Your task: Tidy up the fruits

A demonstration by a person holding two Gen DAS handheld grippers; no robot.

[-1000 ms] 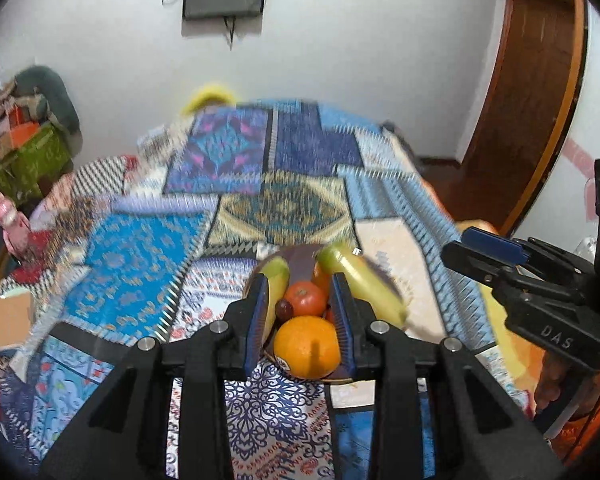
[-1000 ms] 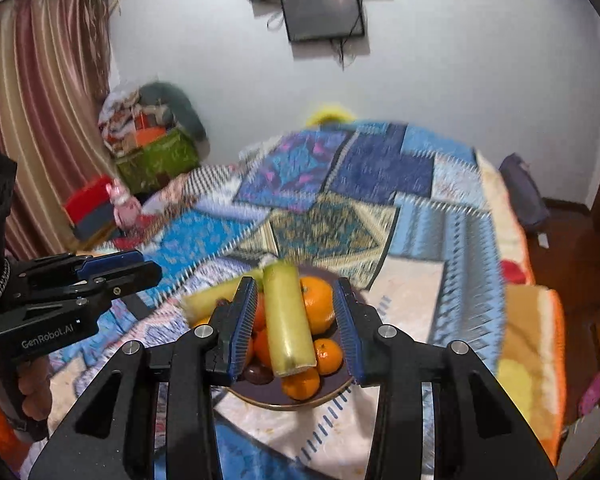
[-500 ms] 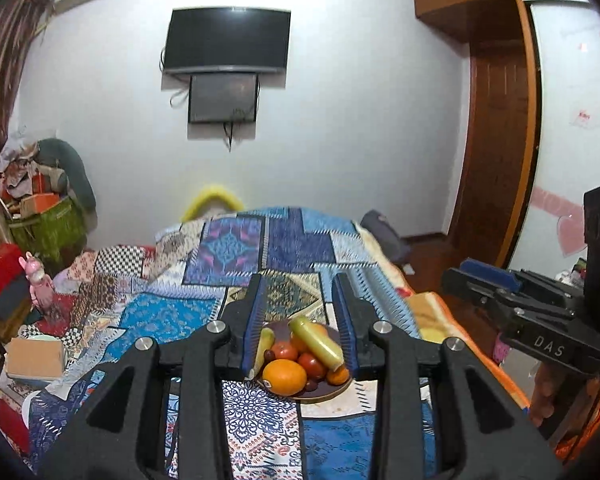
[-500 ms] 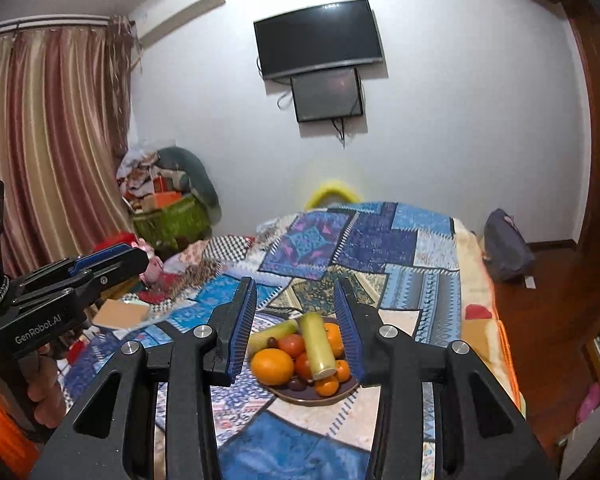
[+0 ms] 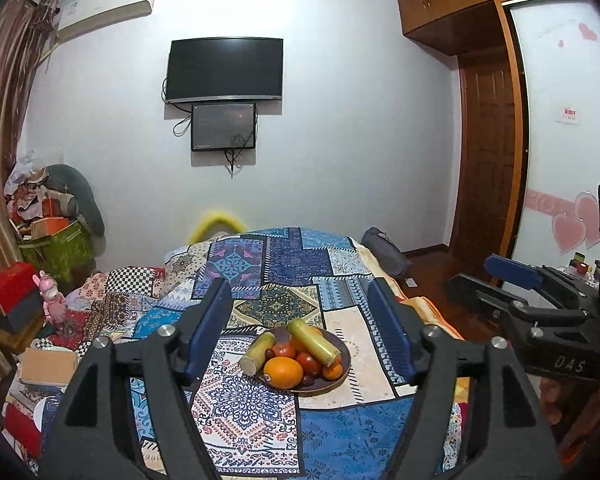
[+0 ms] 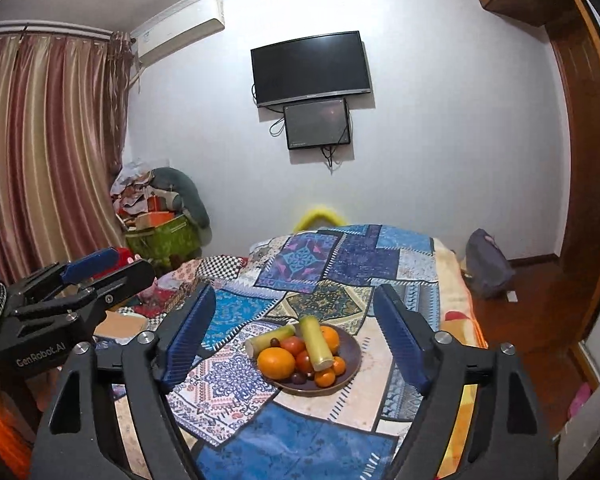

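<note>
**Fruit plate on the bed, both grippers empty**

Your left hand-held gripper (image 5: 300,330) and right hand-held gripper (image 6: 296,330) are both opening, jaws wide, with nothing between the pads. The brown plate (image 5: 342,364) sits on the patchwork bedspread (image 5: 284,260), well ahead of both. It carries a large orange (image 5: 283,372), tomatoes (image 5: 309,362), two yellow-green cylinders (image 5: 314,340) and what may be dark grapes (image 5: 309,380).
</note>
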